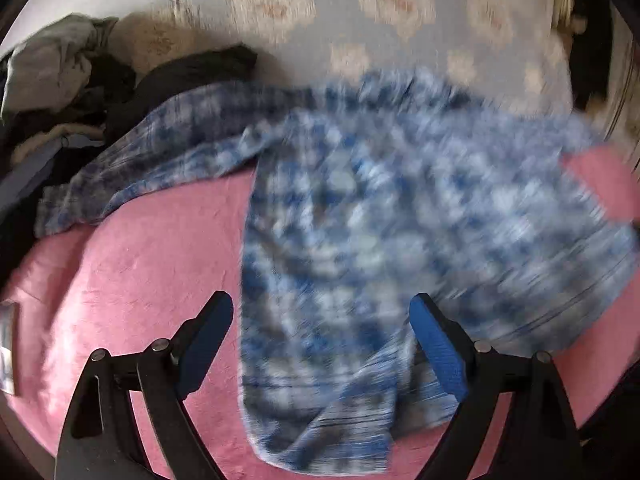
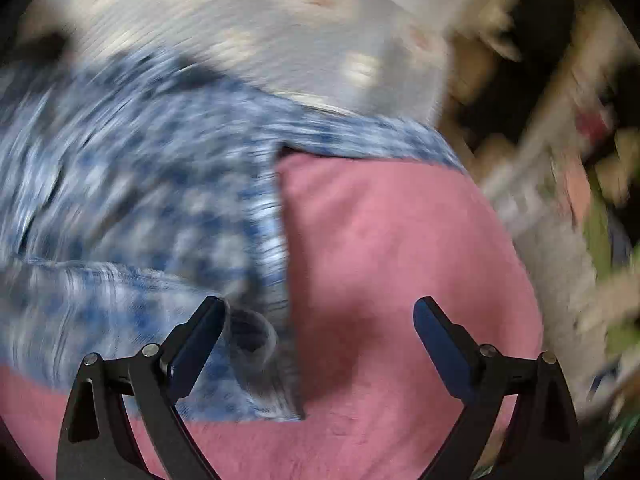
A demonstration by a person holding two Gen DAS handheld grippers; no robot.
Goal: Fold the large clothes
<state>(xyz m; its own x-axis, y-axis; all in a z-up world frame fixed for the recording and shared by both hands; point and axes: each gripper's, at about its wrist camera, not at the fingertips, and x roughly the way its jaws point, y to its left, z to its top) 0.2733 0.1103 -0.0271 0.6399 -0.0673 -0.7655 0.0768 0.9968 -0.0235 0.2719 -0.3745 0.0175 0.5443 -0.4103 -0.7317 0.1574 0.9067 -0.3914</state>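
A blue and white checked shirt lies spread on a pink bed sheet, one sleeve stretched out to the left. My left gripper hangs above the shirt's near part, jaws wide apart, with nothing pinched between the blue pads. In the right wrist view the same shirt fills the left half, its straight edge running down the middle. My right gripper stands open over the pink sheet beside that edge, and a shirt cuff lies just by its left finger. Both views are blurred.
A pile of dark and grey clothes sits at the far left of the bed. A pale flowered cover lies beyond the shirt. To the right of the bed, blurred clutter stands close to the mattress edge.
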